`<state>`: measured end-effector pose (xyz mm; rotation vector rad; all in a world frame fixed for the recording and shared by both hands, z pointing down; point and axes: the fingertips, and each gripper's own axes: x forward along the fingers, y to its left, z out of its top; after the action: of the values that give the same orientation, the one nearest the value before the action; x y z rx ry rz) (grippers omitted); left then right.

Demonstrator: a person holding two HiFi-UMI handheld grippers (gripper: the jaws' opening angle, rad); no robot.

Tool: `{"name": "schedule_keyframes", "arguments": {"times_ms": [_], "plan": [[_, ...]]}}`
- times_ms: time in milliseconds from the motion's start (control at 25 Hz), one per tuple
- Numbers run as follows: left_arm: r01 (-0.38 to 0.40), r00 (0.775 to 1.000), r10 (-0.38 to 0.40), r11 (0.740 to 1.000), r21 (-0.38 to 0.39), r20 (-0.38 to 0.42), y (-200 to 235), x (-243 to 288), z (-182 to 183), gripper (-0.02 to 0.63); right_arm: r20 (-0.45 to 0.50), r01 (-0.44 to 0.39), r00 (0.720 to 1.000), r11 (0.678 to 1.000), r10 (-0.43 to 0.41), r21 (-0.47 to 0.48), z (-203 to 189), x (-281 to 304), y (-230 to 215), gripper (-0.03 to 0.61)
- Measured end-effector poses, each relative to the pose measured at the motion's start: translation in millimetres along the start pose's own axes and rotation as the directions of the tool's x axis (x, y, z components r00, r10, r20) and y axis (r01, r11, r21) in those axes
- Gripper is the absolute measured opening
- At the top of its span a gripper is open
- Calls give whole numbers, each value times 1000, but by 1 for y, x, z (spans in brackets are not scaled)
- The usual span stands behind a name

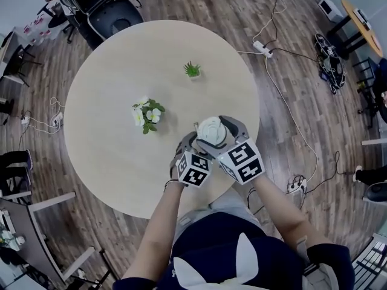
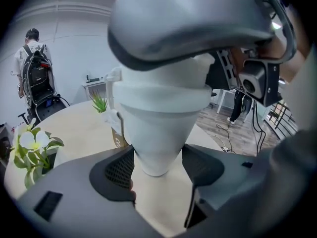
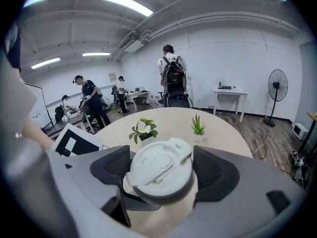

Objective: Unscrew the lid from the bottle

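- While the left hand-held gripper (image 2: 157,165) clamps the bottle (image 2: 158,128) above the surface (image 1: 121,89), the right hand-held gripper (image 3: 162,172) stands wide around the lid (image 3: 159,168).
- Likely between twists; next, pinch the lid squarely and turn.

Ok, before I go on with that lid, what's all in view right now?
table: one, light wood, round, centre.
bottle: one, white, above table's near edge.
lid: one, white, on the bottle.
flower plant: one, white blooms, mid-table.
small plant: one, green, table's far side.
power strips: two, white, floor, right.
fan: one, dark, by the wall.
people: several, background.
left gripper: grey, shut on bottle's body.
right gripper: grey, open round the lid.
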<state>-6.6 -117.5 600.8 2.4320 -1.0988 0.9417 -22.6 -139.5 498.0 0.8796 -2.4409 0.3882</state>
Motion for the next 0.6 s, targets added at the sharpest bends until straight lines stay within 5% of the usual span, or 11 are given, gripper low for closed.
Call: {"name": "schedule_keyframes", "arguments": {"times_ms": [320, 600], "plan": [[2, 1000, -2, 1000, 1, -4, -2, -1, -1, 313, -48, -56, 998, 994, 52, -95, -3, 0, 4, 376], [4, 1000, -4, 1000, -4, -4, -2, 1, 0, 313, -137, -275, 958, 937, 250, -216, -5, -2, 11, 376]]}}
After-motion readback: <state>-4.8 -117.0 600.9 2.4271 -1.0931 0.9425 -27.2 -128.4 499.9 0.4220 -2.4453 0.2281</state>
